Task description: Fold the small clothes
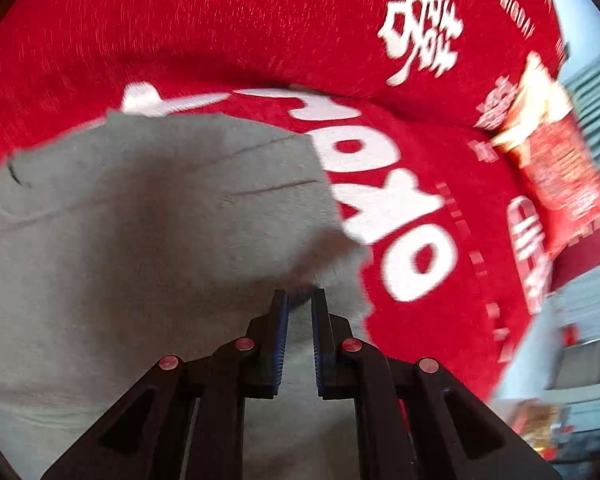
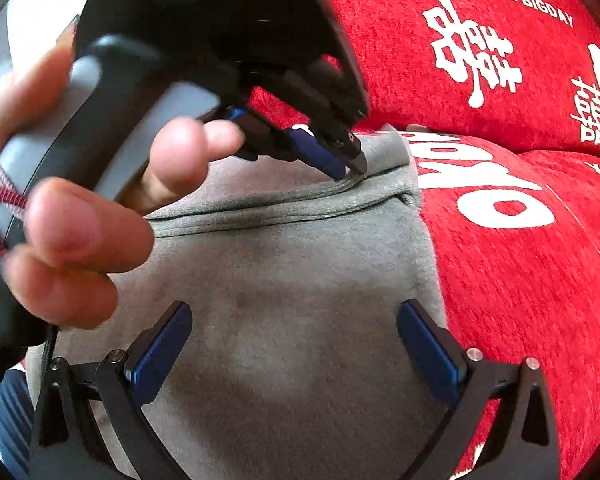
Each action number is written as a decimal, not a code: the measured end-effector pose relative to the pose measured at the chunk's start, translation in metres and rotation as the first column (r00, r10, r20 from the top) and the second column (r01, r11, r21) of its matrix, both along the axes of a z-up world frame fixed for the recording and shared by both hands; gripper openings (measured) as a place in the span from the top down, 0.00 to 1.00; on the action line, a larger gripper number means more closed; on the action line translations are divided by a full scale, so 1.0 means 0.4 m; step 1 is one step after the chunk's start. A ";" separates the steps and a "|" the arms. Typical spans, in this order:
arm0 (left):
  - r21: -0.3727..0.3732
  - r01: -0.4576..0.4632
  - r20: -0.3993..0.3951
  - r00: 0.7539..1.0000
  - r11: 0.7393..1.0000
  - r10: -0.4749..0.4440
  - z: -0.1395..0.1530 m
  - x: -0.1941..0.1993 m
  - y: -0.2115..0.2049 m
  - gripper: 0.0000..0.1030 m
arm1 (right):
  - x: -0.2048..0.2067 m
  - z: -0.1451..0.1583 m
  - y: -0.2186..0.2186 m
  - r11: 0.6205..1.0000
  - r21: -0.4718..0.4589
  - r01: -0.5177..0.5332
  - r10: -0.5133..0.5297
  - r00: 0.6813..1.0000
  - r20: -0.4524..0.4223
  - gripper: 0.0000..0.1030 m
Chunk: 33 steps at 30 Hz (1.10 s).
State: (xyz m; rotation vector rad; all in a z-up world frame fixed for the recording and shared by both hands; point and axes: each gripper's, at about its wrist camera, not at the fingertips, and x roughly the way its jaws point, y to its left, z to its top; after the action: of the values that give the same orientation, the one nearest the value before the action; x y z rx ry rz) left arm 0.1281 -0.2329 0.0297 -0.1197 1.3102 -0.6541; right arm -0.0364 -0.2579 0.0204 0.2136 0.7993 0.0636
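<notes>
A grey garment [image 1: 140, 220] lies on a red cover, with one layer folded over so its edges run across the far part [image 2: 292, 208]. My left gripper [image 1: 300, 296] points steeply down with its jaws nearly together, pinching the grey cloth near its right-hand edge. The right wrist view shows the left gripper [image 2: 352, 168], held by a person's hand [image 2: 84, 232], with its tips at the folded edge. My right gripper [image 2: 296, 312] stands wide open just above the near part of the garment [image 2: 292, 360], with nothing pressed between its blue pads [image 2: 160, 352].
The red cover [image 2: 520, 280] with white lettering spreads to the right and behind the garment. A red and yellow snack bag [image 1: 556, 168] lies at its far right edge. Pale furniture and clutter [image 1: 580, 360] show beyond the cover's right side.
</notes>
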 end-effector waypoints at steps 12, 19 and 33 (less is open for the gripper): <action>0.002 -0.188 0.238 0.954 0.982 0.182 0.062 -0.048 0.227 0.70 | -0.021 0.064 -0.099 0.990 0.031 0.136 -0.136 0.991 0.004 0.00; -0.045 -0.317 0.265 0.910 0.947 0.318 0.084 -0.081 0.390 0.14 | 0.065 0.106 -0.087 0.991 0.009 0.132 -0.133 0.991 0.027 0.00; 0.216 -0.454 0.296 0.874 0.864 0.385 -0.055 0.030 0.631 0.14 | 0.397 -0.009 -0.022 0.972 -0.221 0.084 -0.137 0.962 -0.235 0.01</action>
State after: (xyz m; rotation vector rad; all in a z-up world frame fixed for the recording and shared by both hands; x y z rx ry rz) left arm 0.1399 0.0195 0.0076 -0.0883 1.0750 -0.0962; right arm 0.1224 -0.2667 0.0169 0.0663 1.0359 -0.1563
